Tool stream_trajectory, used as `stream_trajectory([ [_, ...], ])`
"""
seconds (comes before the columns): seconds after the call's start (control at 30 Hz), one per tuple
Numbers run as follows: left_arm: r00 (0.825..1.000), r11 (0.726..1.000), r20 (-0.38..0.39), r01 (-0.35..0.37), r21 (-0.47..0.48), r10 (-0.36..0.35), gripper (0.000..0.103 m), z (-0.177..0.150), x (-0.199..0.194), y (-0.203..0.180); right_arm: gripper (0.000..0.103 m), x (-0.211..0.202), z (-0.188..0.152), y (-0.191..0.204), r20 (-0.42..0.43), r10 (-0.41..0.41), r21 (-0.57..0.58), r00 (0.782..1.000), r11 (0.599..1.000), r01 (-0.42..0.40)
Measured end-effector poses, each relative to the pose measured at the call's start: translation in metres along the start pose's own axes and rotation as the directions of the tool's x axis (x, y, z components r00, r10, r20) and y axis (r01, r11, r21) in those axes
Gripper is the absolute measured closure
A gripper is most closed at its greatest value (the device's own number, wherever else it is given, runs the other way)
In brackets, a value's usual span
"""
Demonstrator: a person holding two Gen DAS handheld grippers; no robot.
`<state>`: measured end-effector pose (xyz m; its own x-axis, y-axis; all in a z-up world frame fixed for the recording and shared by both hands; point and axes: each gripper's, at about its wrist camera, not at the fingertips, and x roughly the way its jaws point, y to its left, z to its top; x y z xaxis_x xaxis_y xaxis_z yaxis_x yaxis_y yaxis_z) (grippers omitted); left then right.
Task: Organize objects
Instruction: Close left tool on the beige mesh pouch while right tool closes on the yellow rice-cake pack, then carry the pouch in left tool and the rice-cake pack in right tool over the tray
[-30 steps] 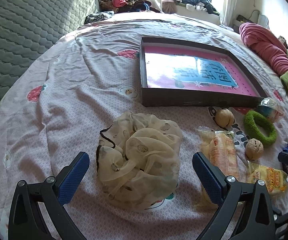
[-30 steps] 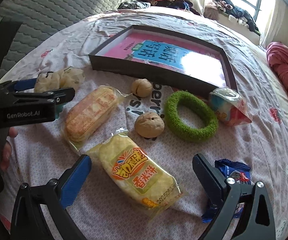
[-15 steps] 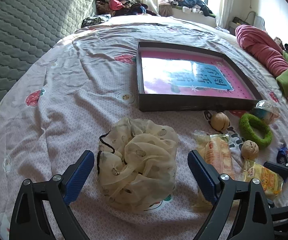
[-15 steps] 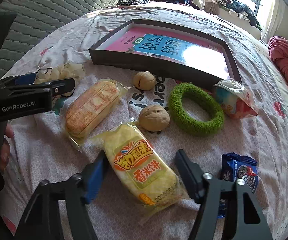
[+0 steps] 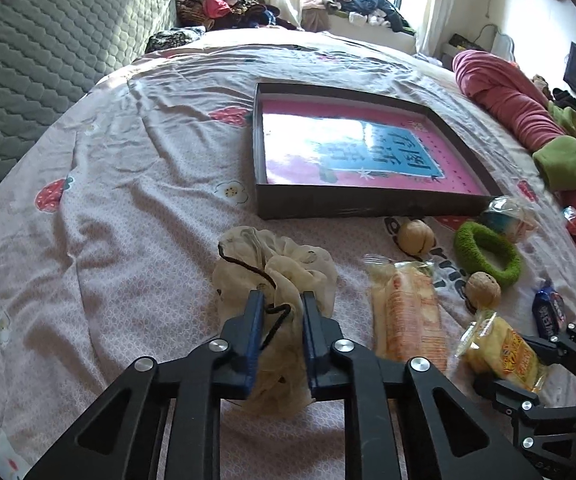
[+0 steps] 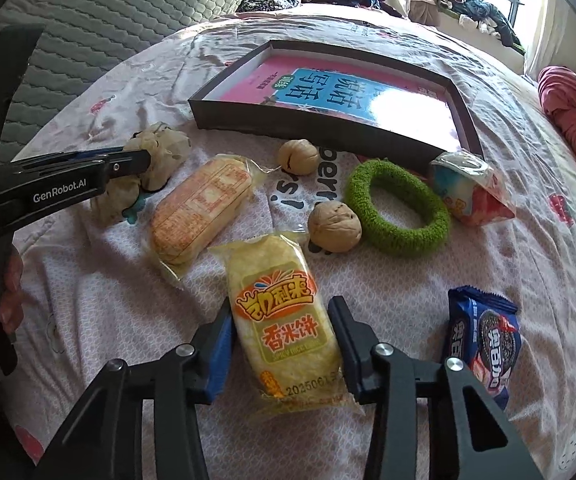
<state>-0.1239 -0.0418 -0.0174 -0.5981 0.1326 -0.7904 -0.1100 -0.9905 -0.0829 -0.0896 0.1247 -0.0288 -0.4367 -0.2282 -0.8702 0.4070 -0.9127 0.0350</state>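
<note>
My left gripper (image 5: 281, 304) is shut on a cream fabric scrunchie (image 5: 288, 264) lying on the bed; it also shows in the right wrist view (image 6: 160, 152). My right gripper (image 6: 282, 320) is closed around a yellow rice-cracker packet (image 6: 284, 320), its pads against both sides; the packet also shows in the left wrist view (image 5: 503, 354). A shallow black box (image 5: 367, 204) with a pink and blue book inside lies beyond both grippers.
On the bedsheet lie an orange-printed snack packet (image 6: 200, 208), two walnuts (image 6: 333, 226) (image 6: 297, 156), a green fuzzy ring (image 6: 397, 208), a wrapped jelly cup (image 6: 467, 188) and a blue Oreo packet (image 6: 487, 340). A red blanket (image 5: 503, 92) lies right, a grey headboard (image 5: 48, 48) left.
My left gripper has closed on the scrunchie, bunching it. My right gripper has moved forward and closed around the yellow packet.
</note>
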Motion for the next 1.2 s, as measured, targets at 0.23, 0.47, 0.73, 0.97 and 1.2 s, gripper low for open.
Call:
stream_trajectory([
  [0.23, 1.0, 1.0, -0.001, 0.028, 0.004, -0.028, 0.088, -0.002, -0.006, -0.005, 0.061, -0.01, -0.006, -0.002, 0.02, 0.021, 0.026, 1.0, 0.999, -0.022],
  [0.47, 0.999, 0.999, 0.019, 0.048, -0.005, -0.048, 0.088, -0.004, -0.018, -0.006, 0.061, -0.026, -0.014, 0.0, 0.039, 0.027, 0.033, 0.999, 0.999, -0.028],
  [0.73, 0.997, 0.998, 0.05, 0.063, -0.021, -0.062, 0.088, -0.007, -0.041, -0.008, 0.061, -0.049, -0.015, 0.001, 0.081, 0.027, 0.044, 0.996, 0.999, -0.031],
  [0.97, 0.996, 0.997, 0.065, 0.068, -0.025, -0.066, 0.088, -0.013, -0.06, -0.019, 0.061, -0.071, -0.006, 0.001, 0.124, 0.029, 0.042, 0.992, 0.999, -0.034],
  [1.2, 0.994, 0.997, 0.083, 0.072, -0.03, -0.069, 0.088, -0.013, -0.078, -0.038, 0.062, -0.094, 0.003, -0.005, 0.189, 0.01, 0.04, 0.982, 0.999, -0.018],
])
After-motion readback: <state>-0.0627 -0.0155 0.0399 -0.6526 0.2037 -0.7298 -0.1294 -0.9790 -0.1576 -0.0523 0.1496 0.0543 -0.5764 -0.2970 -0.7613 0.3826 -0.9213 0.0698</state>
